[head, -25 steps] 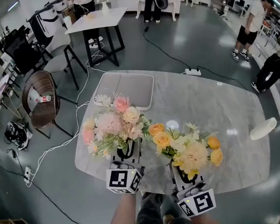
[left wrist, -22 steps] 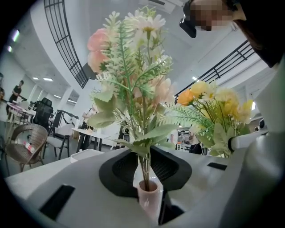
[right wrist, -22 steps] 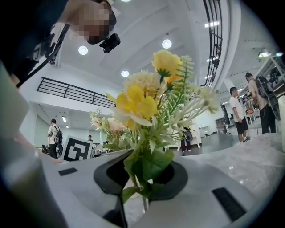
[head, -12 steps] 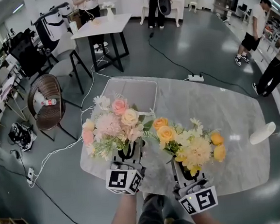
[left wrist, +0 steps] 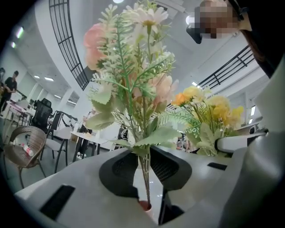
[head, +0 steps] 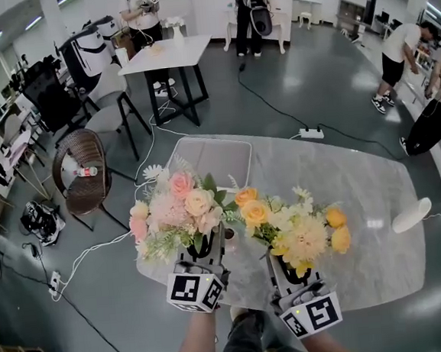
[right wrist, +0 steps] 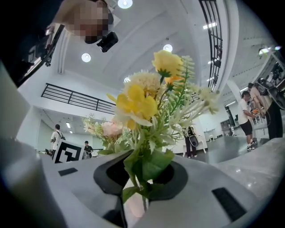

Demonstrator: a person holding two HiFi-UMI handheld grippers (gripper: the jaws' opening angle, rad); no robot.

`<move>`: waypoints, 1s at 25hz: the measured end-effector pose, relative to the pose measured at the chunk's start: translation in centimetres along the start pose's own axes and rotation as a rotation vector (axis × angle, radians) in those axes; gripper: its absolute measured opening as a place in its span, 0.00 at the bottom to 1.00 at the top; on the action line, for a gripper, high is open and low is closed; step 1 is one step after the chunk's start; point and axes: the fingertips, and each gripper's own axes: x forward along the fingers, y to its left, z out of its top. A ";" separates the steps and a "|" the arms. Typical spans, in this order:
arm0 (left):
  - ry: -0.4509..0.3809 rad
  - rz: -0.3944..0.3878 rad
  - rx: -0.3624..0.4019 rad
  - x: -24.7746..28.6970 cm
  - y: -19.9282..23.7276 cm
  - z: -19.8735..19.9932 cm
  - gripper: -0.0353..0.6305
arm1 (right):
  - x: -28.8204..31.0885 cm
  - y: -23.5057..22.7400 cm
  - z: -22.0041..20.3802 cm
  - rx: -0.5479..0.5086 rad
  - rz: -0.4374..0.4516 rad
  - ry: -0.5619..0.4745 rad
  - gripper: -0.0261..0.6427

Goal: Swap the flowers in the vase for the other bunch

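The marble desk [head: 360,190] spreads below both hands, with a pale tray [head: 211,153] lying on its far left part. No vase shows in any view (so which hand is nearer to it cannot be told). Above the desk's near edge two bunches stand upright side by side, their blooms nearly touching: the pink bunch [head: 179,209] on the left, the yellow bunch [head: 298,230] on the right. The left claw [head: 205,249] is closed partway on the pink bunch's thin stems [left wrist: 144,173], which run straight up across its level jaws. The right claw [head: 285,269] pinches the yellow bunch's leafy stems [right wrist: 141,187] the same way. Each long axis is vertical with the stem ends down, so either bunch looks ready to be lowered straight into a vase mouth.
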 end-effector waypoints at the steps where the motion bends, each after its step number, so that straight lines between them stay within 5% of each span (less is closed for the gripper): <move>1: -0.001 -0.001 0.000 0.0 0.0 0.3 0.18 | 0.1 0.1 0.3 -0.001 0.002 -0.003 0.19; 25: -0.032 -0.004 -0.036 -1.9 -0.4 5.1 0.18 | 1.0 2.5 4.5 0.016 0.081 -0.056 0.19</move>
